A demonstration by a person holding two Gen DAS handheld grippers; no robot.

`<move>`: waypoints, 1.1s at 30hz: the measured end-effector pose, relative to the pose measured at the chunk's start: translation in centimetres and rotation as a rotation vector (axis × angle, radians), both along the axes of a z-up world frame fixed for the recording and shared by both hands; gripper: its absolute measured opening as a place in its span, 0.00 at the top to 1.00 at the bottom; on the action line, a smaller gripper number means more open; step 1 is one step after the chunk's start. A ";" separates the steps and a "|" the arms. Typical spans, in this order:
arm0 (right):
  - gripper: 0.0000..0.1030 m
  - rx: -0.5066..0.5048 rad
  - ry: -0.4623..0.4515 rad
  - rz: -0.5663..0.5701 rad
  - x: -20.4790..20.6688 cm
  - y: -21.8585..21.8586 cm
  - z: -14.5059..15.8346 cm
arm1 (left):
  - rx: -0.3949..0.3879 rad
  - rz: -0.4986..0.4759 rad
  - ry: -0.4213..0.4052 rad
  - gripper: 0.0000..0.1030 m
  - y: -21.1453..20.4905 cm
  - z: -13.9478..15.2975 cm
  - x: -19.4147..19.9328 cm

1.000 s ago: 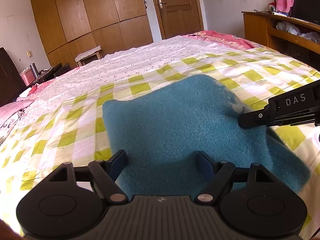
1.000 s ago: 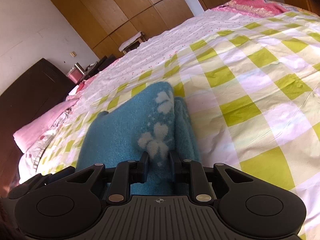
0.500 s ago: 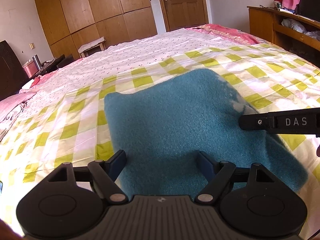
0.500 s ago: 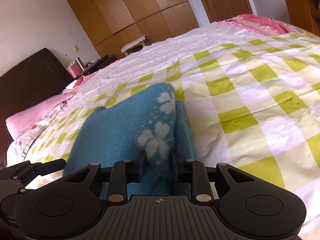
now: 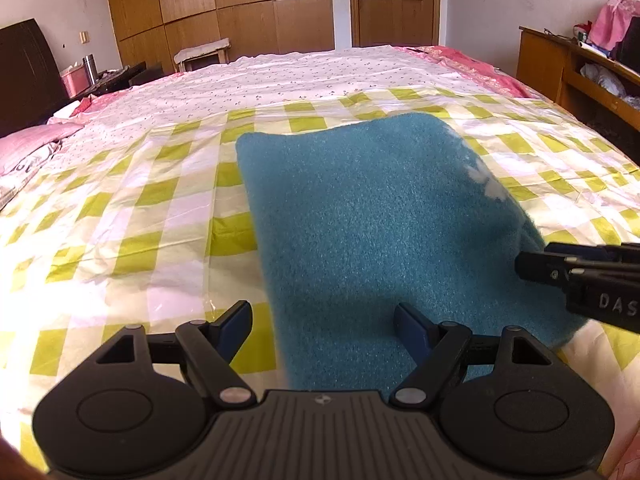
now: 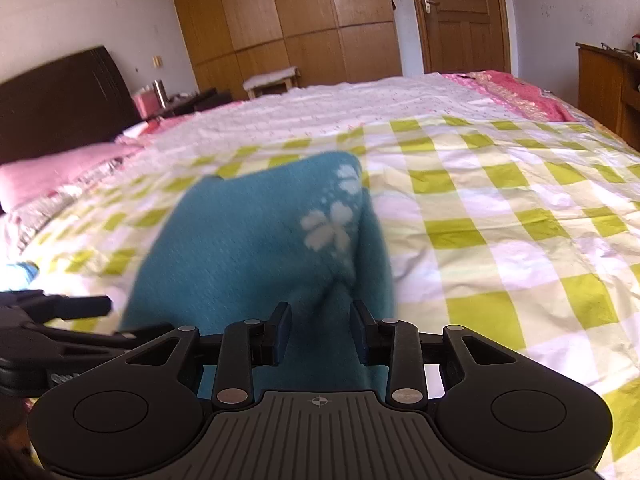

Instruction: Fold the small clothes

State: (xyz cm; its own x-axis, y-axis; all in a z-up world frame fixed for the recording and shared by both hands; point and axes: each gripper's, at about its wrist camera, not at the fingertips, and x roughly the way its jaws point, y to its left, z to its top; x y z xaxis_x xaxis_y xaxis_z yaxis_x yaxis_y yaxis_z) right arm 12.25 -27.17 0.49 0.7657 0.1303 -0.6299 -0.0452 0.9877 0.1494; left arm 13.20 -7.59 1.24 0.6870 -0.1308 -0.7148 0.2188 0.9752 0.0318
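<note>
A teal fleece garment with white flower prints lies folded on the checked bed cover. My left gripper is open over the garment's near left edge, one finger above the cover, the other above the fleece, nothing between the pads. My right gripper hovers at the garment's near right edge; its jaws are opening, and a raised fold of fleece lies between them without being pressed. The right gripper's tip shows at the right of the left wrist view, and the left gripper at the left of the right wrist view.
The bed's white flowered sheet stretches beyond the checked cover. A pink pillow and a dark headboard lie at the left. A wooden desk stands right, with wardrobes and a door behind.
The right gripper's jaws have spread and let go of the flowered fold, which has sunk lower. Seen from the left wrist, it has drawn back to the right. The left gripper has shifted left.
</note>
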 end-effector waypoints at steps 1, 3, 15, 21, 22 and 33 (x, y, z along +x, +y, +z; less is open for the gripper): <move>0.72 -0.030 0.027 -0.014 0.1 0.0 -0.6 | -0.009 0.002 0.006 0.19 0.2 -0.1 -0.2; 0.72 -0.010 0.045 -0.035 0.2 -0.6 -1.3 | -0.013 0.002 0.009 0.19 0.4 -0.1 -0.7; 0.68 -0.035 -0.015 -0.069 -5.6 0.6 0.0 | -0.016 0.017 -0.013 0.19 0.9 -0.3 -4.1; 0.68 0.001 -0.010 -0.084 -7.3 0.7 0.0 | 0.002 0.006 -0.006 0.19 0.6 -0.7 -5.4; 0.68 -0.002 -0.004 -0.084 -7.4 0.9 -0.1 | 0.006 0.006 -0.005 0.19 0.6 -0.9 -5.6; 0.67 -0.048 0.026 -0.065 -8.1 2.3 -1.1 | 0.014 -0.008 0.000 0.17 0.0 -1.8 -6.8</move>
